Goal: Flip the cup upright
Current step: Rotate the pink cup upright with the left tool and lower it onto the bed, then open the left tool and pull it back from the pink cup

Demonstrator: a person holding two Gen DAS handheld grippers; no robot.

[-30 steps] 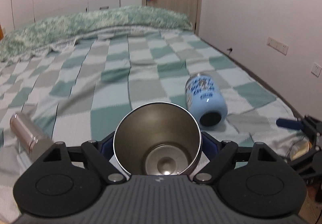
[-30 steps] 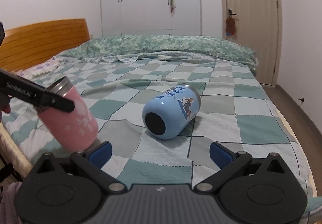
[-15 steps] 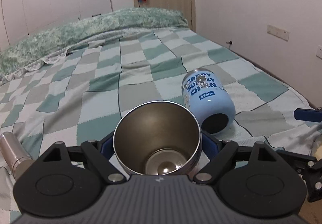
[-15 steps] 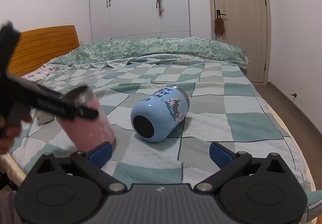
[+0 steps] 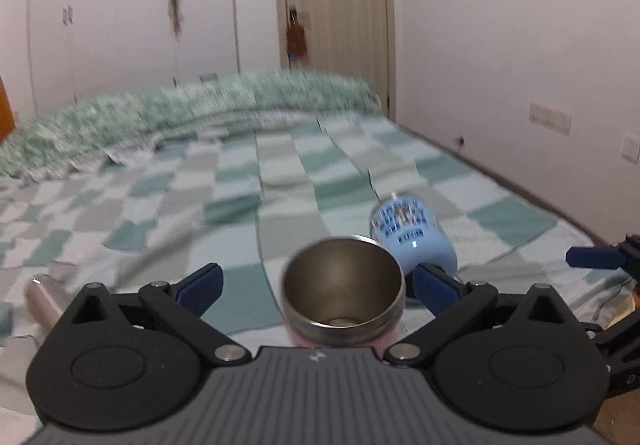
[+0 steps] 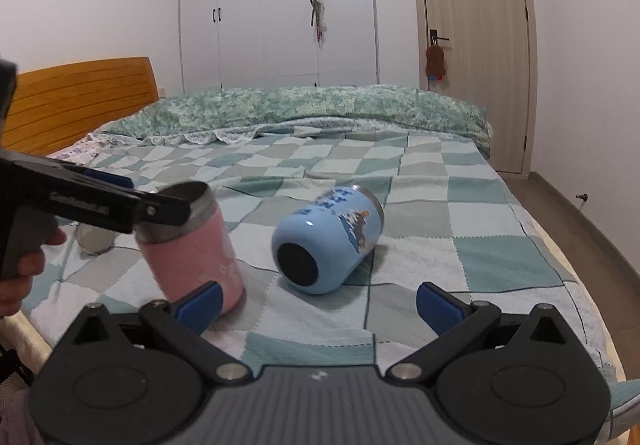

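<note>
Three cups are being seen on the checked blanket: a pink cup standing mouth-up between the spread jaws of the left gripper, a blue cup lying sideways, and a steel cup partly cut off. The right gripper is being held open, empty.

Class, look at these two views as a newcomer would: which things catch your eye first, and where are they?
The pink cup with its steel mouth open upward stands slightly tilted at the near left of the checkered bed, between the open fingers of the left gripper. Just to its right a blue cup lies on its side, its dark base toward the open right gripper.
</note>
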